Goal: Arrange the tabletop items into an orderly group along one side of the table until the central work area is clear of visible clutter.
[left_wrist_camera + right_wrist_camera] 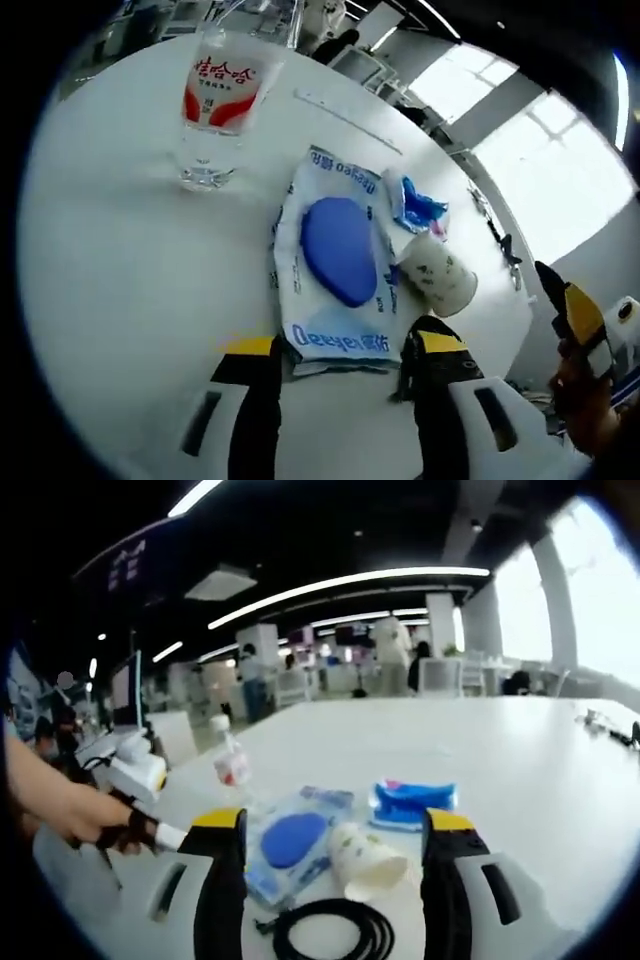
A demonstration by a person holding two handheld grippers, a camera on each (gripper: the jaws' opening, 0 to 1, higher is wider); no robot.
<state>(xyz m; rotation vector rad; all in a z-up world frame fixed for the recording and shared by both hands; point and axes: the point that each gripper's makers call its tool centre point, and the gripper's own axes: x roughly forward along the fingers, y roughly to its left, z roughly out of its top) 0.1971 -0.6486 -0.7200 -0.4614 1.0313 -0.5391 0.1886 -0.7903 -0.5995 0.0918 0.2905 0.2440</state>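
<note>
Both jaws of the left gripper point(340, 365) stand wide, apparently touching the wipes pack point(335, 262).

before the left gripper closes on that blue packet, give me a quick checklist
1. Left gripper open: ok.
2. Blue packet edge between its jaws: ok, the near edge sits there.
3. Paper cup clear of the packet: not ok, it lies on its side against the packet's edge.
4. Water bottle upright, apart from the packet: ok.
5. Black cable clear of the packet: cannot tell.
6. Right gripper open, holding nothing: ok.
</note>
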